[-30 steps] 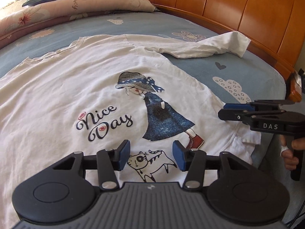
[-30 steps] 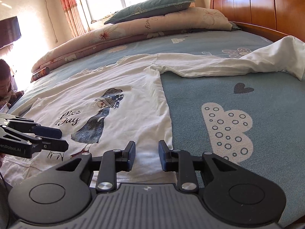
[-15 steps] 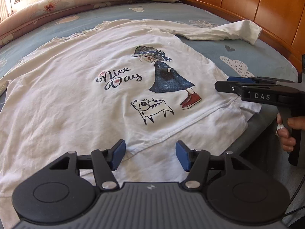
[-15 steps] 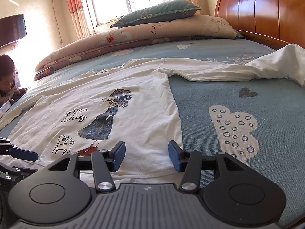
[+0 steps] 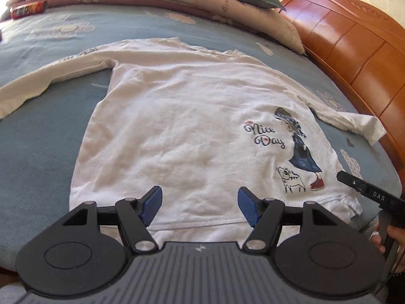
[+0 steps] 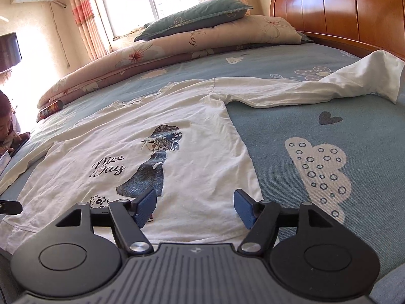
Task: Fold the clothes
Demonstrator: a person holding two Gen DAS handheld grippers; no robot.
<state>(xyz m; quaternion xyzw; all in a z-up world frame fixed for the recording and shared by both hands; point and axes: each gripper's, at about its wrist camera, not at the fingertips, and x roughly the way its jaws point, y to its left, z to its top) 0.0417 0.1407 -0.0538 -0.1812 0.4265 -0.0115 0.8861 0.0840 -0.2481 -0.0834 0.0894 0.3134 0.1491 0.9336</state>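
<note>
Left gripper (image 5: 200,206): jaws spread wide, nothing between the blue pads, low at the bed's near edge. Right gripper (image 6: 195,209): jaws likewise wide apart, empty, near the same edge; a hand (image 5: 387,235) grips its handle.

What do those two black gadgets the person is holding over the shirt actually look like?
Both are matte black plastic. The left gripper and right gripper each have two hinged fingers tipped with blue pads, silver pivot screws, two round discs and a ribbed grey body behind. Seen from the side in the left view, the right gripper carries white "DAS" lettering and a pistol-style handle held by a hand.
</note>
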